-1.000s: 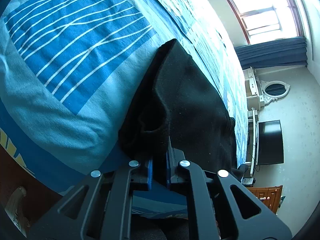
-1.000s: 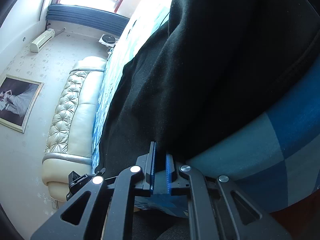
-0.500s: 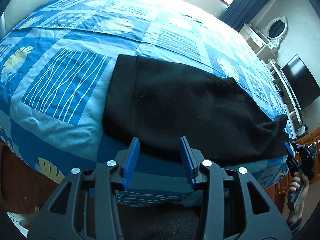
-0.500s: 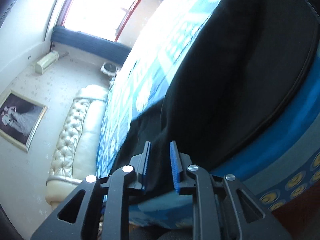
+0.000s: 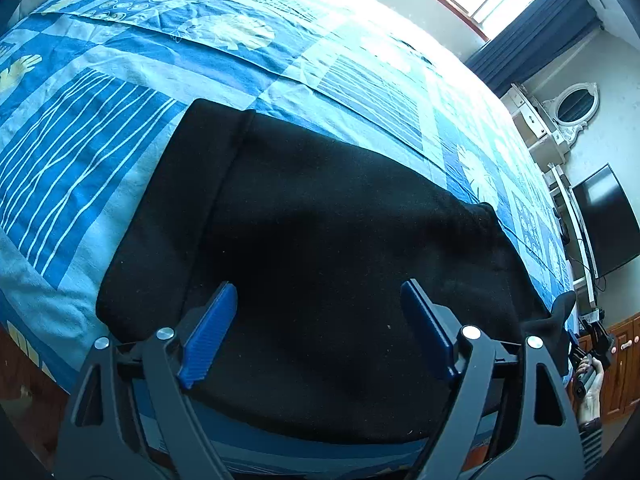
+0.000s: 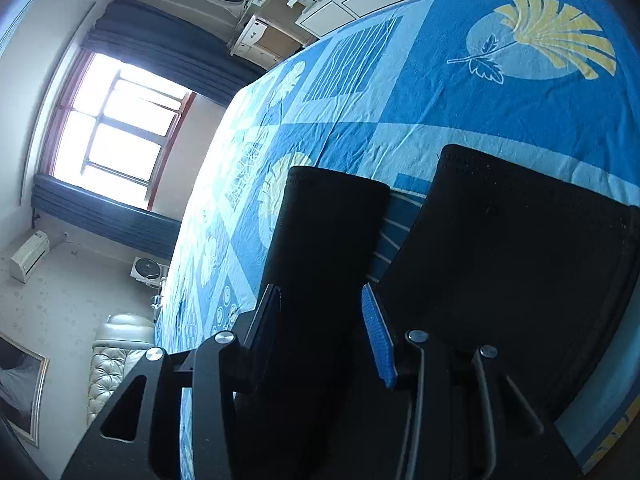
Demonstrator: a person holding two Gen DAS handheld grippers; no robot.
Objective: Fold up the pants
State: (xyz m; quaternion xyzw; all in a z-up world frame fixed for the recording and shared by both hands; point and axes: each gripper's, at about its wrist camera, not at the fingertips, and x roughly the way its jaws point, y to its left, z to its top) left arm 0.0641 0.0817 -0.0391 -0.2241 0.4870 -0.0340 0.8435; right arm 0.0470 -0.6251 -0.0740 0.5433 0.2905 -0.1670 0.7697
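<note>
Left wrist: black pants (image 5: 320, 240) under opening tongs (image 5: 320, 332)

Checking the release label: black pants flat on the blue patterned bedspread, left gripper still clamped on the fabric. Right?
Not quite. In the left wrist view the left gripper is not clamped: its jaws stand wide apart and are opening, pads off the cloth. The rest holds: the black pants lie flat on the blue patterned bedspread.
</note>
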